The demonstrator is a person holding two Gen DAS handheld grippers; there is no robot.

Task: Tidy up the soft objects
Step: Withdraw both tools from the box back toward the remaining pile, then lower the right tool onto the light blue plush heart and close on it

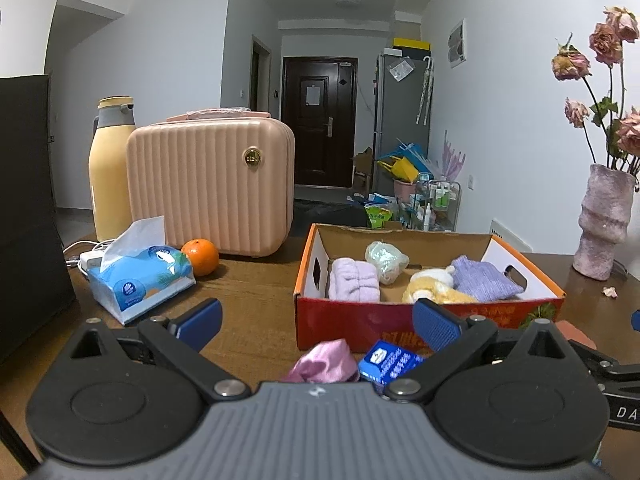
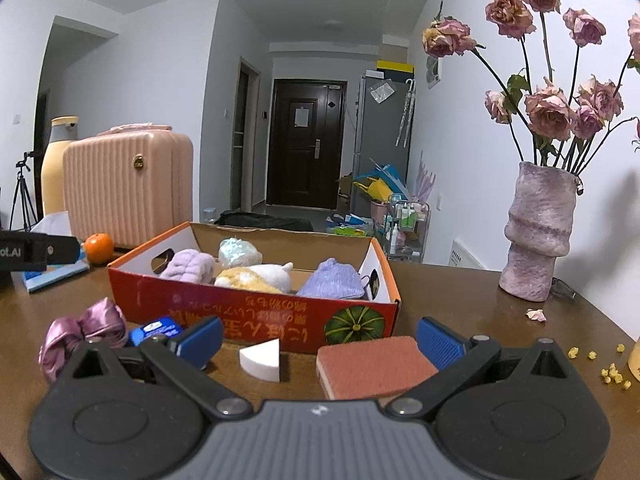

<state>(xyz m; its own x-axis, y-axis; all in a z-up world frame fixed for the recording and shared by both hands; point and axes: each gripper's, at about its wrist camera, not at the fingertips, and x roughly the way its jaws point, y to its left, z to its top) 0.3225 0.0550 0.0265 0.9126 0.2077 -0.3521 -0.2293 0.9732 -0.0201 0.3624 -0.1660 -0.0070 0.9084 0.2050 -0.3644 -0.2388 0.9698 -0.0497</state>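
An orange cardboard box (image 1: 360,320) (image 2: 256,312) on the wooden table holds a lilac towel (image 1: 353,280), a pale green bundle (image 1: 385,258), a yellow and white plush (image 2: 256,274) and a purple knit piece (image 1: 484,280). In front of the box lie a pink satin scrunchie (image 1: 324,362) (image 2: 80,332), a blue packet (image 1: 388,362), a white wedge sponge (image 2: 262,358) and a red-brown sponge (image 2: 372,364). My left gripper (image 1: 318,322) is open above the scrunchie and packet. My right gripper (image 2: 318,340) is open around the two sponges.
A tissue pack (image 1: 140,280), an orange (image 1: 200,257), a pink case (image 1: 212,184) and a yellow flask (image 1: 110,168) stand at the left. A vase of dried roses (image 2: 540,232) stands at the right, with petals and crumbs (image 2: 612,372) near it.
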